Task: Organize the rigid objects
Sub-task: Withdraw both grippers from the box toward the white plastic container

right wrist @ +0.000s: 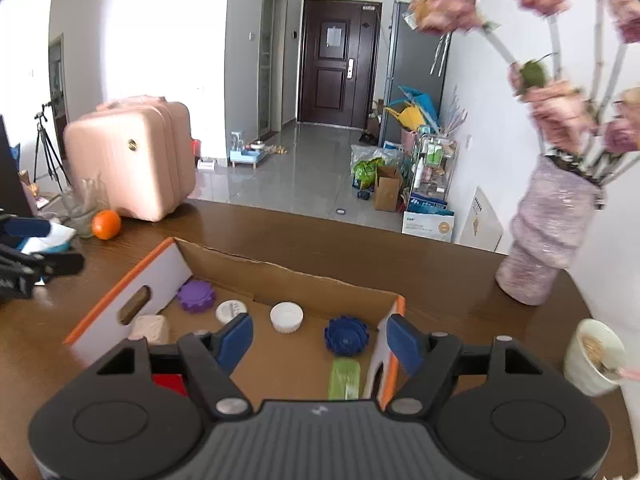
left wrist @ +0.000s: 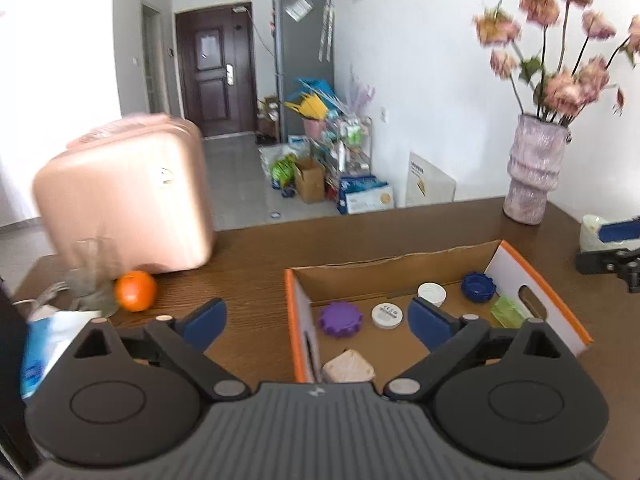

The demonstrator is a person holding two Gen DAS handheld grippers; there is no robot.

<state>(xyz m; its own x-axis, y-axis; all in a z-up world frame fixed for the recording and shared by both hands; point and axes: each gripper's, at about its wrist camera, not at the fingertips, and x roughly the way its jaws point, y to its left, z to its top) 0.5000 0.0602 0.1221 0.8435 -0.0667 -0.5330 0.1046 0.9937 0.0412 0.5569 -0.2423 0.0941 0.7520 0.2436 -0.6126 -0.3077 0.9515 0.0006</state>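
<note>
Dark wooden table [left wrist: 256,256], several things resting on top.
Open cardboard box [left wrist: 396,268] near centre; pink suitcase [left wrist: 124,196], orange [left wrist: 135,290] beside a glass [left wrist: 90,276] at left; pink vase [left wrist: 532,172] and white cup [right wrist: 596,356] at right.

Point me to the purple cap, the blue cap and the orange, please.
purple cap [left wrist: 339,319]: left wrist view, middle of its top face.
blue cap [right wrist: 346,335]: right wrist view, centre of its ribbed top.
orange [left wrist: 135,290]: left wrist view, middle of its peel.
</note>
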